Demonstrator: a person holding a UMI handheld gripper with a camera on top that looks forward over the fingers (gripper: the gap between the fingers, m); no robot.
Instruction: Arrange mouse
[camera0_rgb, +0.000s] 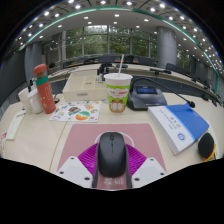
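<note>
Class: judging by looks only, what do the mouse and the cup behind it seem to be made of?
Mouse, between the gripper fingers: probably hard plastic, dark matte shell with soft highlights. Cup: likely paper or thin plastic, printed green-and-white wall, pale lid with straw.

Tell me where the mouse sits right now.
In the gripper view the black mouse lies on a pink mat, between the fingers of the open gripper, with a green-patterned cup beyond it on the table.

Pale table (40, 135), rows of desks behind, wide windows (105, 42) showing trees, ceiling spotlights (100, 3)
</note>
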